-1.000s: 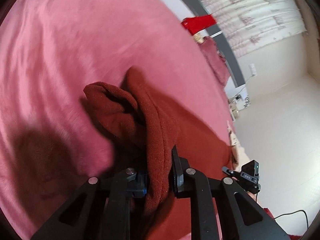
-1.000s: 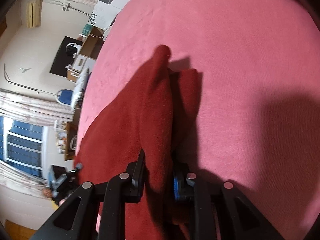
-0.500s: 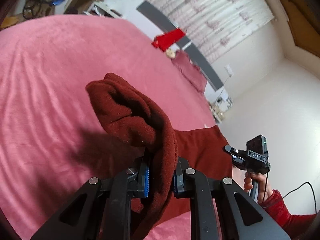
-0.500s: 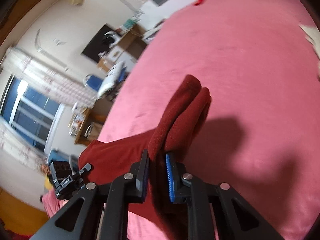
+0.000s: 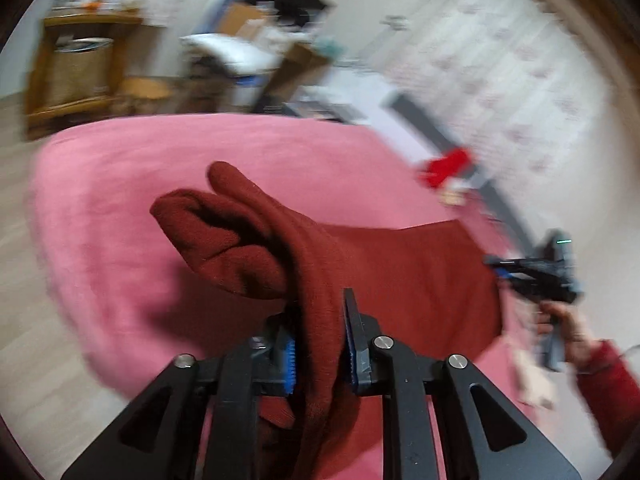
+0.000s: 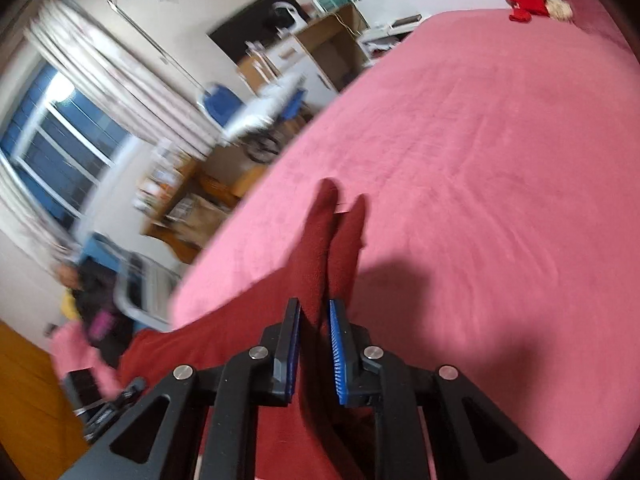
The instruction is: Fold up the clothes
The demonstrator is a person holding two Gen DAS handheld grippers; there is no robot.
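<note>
Left gripper (image 5: 318,340) and right gripper (image 6: 314,344) jaws each pinch maroon garment (image 5: 400,276) above the pink bed (image 6: 480,160); mid-fold carry; next, lay the edge flat.

- Left wrist camera looks forward along its fingers, close above a pink bed (image 5: 120,208), facing shelves and a curtained wall.
- Right wrist camera, similarly close, faces a window (image 6: 48,140).
- Both views share the bed and a dark red garment (image 5: 400,272).
</note>
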